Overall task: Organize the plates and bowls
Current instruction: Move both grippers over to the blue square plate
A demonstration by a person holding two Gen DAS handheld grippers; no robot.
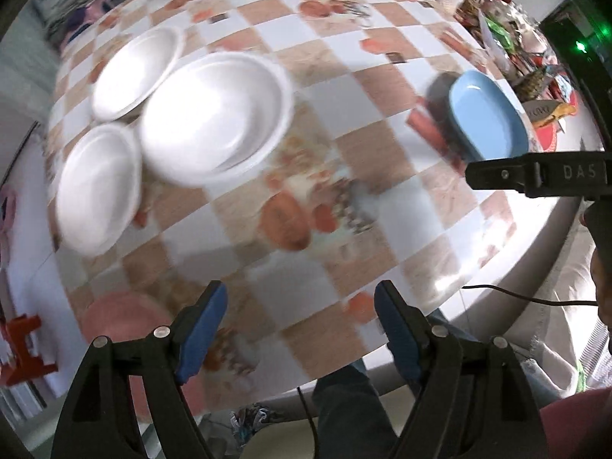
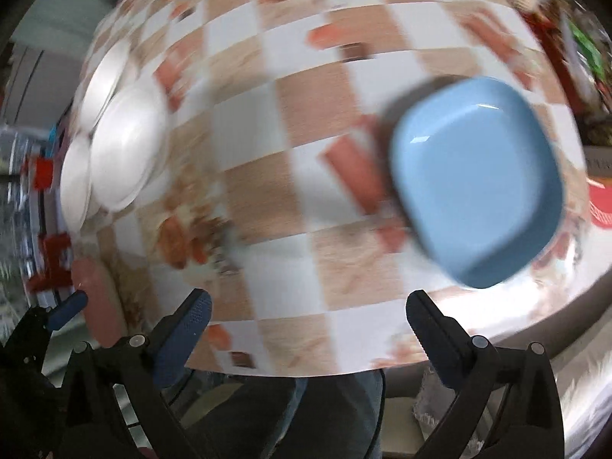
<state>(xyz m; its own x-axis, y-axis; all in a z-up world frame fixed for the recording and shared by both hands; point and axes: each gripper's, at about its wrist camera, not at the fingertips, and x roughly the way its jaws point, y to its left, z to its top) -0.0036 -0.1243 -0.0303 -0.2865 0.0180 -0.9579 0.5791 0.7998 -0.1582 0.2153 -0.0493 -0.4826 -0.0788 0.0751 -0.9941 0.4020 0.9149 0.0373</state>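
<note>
While both grippers hang spread and empty above the checkered bench (image 2: 306, 122), the blue dish (image 2: 478, 179) lies far right of the right gripper (image 2: 306, 325). Three white bowls (image 1: 214, 114) cluster far left of the left gripper (image 1: 302, 329).

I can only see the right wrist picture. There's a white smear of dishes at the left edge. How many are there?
Observer: Three. A large white bowl sits in the middle, and its rim overlaps a smaller white dish behind it and another beside it.
Operator: And the pink blur near the table's edge?
Observer: It's a round pink plate, lying flat at the near edge, partly hidden by a finger of the left gripper.
Operator: Is that gripper holding anything?
Observer: No. It is open, with only the checked tablecloth showing between its fingers.
</note>
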